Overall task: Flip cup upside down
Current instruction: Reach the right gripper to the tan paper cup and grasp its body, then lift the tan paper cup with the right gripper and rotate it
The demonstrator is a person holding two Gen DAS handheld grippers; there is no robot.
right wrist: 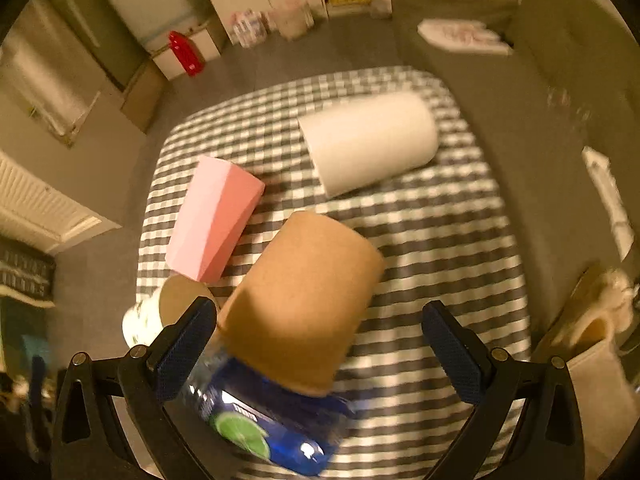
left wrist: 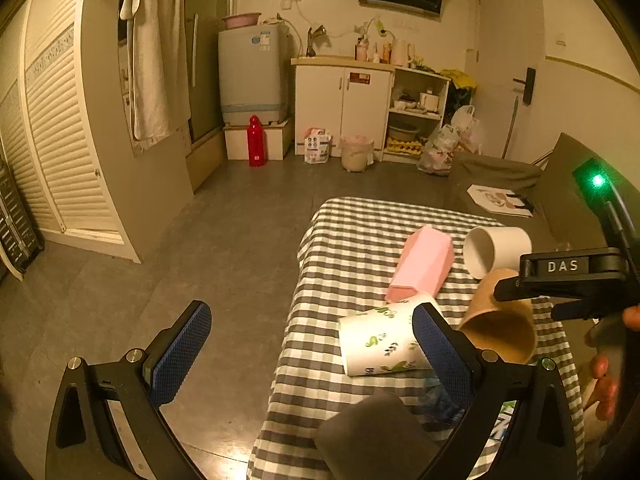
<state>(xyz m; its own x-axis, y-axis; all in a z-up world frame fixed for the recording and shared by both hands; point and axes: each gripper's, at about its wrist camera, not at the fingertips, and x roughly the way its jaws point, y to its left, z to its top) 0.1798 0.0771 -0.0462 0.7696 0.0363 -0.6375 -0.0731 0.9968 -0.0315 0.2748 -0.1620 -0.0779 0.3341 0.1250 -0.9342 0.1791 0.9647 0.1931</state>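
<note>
Left gripper (left wrist: 312,354) hangs with jaws spread wide; right gripper (right wrist: 320,344) likewise gapes open, angled downward.

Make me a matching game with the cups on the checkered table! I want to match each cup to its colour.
Things:
1. cup farthest back on the table
2. faceted cup
3. cup between the right gripper's fingers
4. cup near the left gripper, lying on its side

Colours:
A. brown
B. white with green leaves
C. plain white
D. pink

Pairs: 1-C, 2-D, 3-A, 4-B
</note>
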